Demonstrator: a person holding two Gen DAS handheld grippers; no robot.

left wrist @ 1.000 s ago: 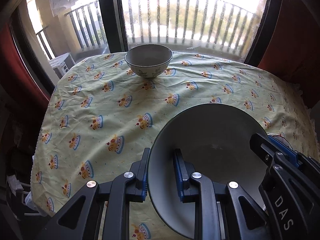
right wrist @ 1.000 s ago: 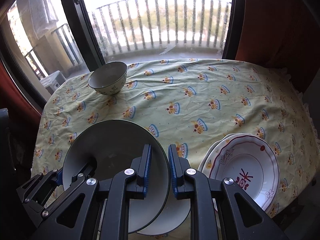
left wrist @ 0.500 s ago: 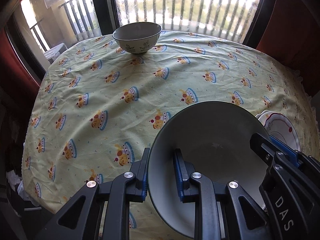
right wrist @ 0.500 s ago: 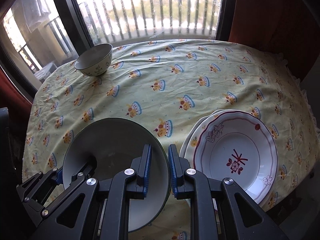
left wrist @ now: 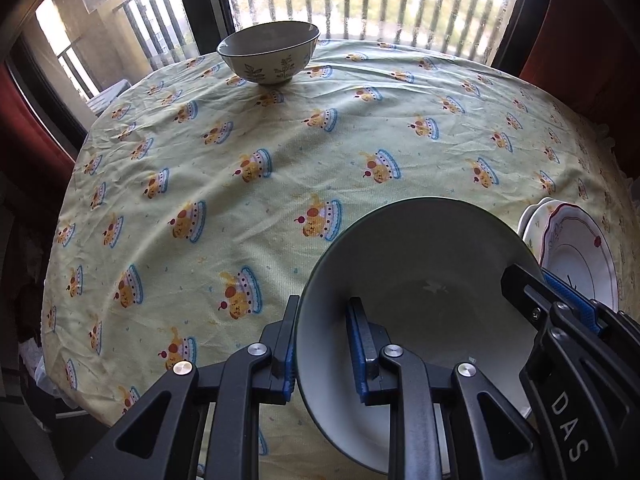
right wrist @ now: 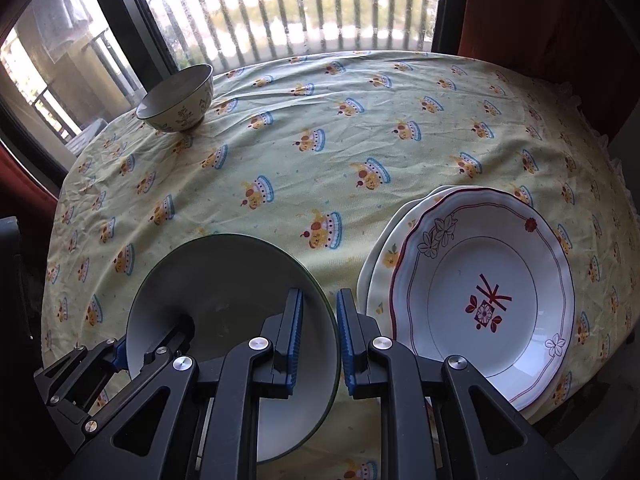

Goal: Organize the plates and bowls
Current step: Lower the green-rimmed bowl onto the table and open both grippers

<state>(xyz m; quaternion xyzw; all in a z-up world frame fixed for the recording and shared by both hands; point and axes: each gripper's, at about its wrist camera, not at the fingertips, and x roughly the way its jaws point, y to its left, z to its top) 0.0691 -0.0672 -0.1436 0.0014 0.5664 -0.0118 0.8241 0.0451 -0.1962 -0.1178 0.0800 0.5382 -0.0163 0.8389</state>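
Both grippers are clamped on opposite sides of one large white bowl [left wrist: 416, 280] with a dark green rim: the left gripper [left wrist: 322, 344] pinches its left wall, one jaw inside and one outside, and the right gripper [right wrist: 319, 340] does the same on the right wall, each closed down to the thickness of the rim. The bowl hangs tilted over the near part of the yellow cartoon-print tablecloth [right wrist: 320, 152], just beside the stack of plates [right wrist: 480, 292] on the right, whose top plate has a red scalloped border. A small leaf-patterned bowl [left wrist: 270, 52] sits well apart at the far edge by the window. The likely trouble is uneven pull: if one hand drops or twists faster, the smooth glazed wall could slide out of a pinch, or the bowl's rim could knock the plate stack. The bowl's underside and its gap to the cloth are hidden, and its near edge is cut off by the gripper bodies.
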